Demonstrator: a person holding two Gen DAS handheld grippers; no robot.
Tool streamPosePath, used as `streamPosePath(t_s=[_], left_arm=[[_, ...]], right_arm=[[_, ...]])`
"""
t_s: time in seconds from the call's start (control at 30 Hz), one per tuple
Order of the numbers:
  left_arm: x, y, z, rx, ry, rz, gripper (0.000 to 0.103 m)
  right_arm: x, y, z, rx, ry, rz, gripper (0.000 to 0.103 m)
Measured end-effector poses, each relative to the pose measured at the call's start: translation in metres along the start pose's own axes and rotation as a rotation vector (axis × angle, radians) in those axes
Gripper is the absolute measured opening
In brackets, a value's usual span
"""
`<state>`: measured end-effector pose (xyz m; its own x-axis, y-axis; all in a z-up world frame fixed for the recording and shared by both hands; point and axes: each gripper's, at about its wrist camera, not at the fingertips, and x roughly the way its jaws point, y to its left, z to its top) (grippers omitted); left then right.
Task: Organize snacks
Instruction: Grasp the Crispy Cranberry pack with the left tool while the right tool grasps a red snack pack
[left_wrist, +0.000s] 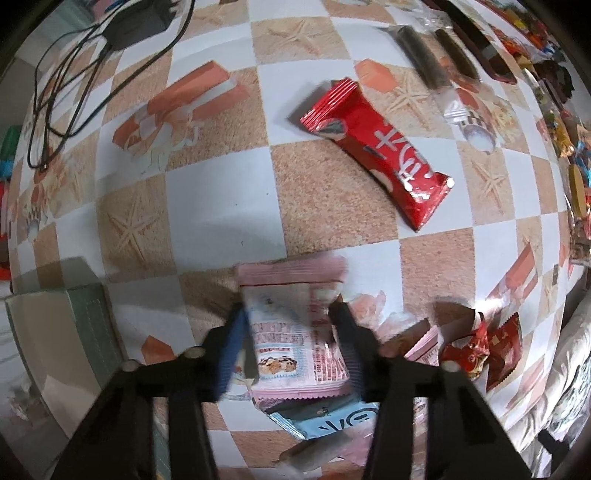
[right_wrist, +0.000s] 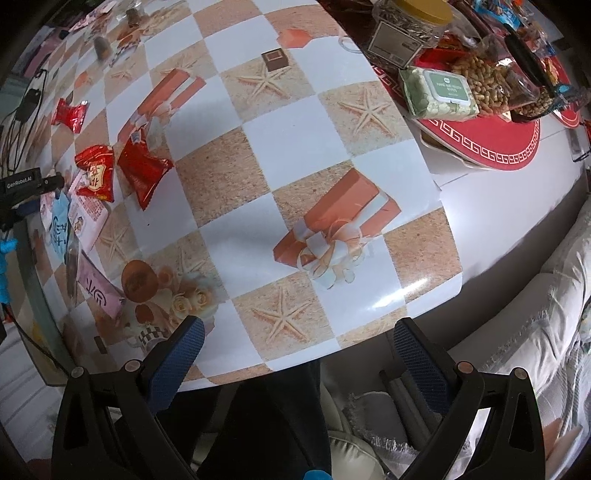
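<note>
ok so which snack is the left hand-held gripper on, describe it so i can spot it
On the checkered tablecloth, look between the fingers of the left hand-held gripper. It grips the pink-edged wafer packet with a pale blue front, lying on a blue packet, unlike the red wrappers nearby.

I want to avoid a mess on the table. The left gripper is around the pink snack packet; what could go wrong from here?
1. The pink snack packet lies on a blue packet; lifting may drag or catch the blue one too.
2. The left gripper squeezes the packet's sides, so a crisp snack inside may get crushed.
3. The grip looks to be on the soft wrapper, so the packet may slip or twist when raised.
</note>
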<state>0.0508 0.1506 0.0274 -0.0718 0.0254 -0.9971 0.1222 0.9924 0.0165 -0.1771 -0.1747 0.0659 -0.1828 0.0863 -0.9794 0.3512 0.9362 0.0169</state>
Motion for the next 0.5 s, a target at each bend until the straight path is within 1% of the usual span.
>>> streamPosePath(t_s=[0.1, 0.3, 0.5], left_arm=[[-0.002, 0.003, 0.000, 0.011, -0.004, -0.009, 0.043], [-0.006, 0.014, -0.011, -0.011, -0.004, -0.035, 0.042], [-0.026, 0.033, -0.030, -0.024, -0.051, -0.080, 0.042]], right_arm=[[0.000, 0.003, 0.001, -0.013, 0.000, -0.004, 0.103], [0.001, 0.015, 0.007, -0.042, 0.004, -0.010, 0.103], [0.006, 0.039, 0.025, -0.118, 0.002, -0.012, 0.103]])
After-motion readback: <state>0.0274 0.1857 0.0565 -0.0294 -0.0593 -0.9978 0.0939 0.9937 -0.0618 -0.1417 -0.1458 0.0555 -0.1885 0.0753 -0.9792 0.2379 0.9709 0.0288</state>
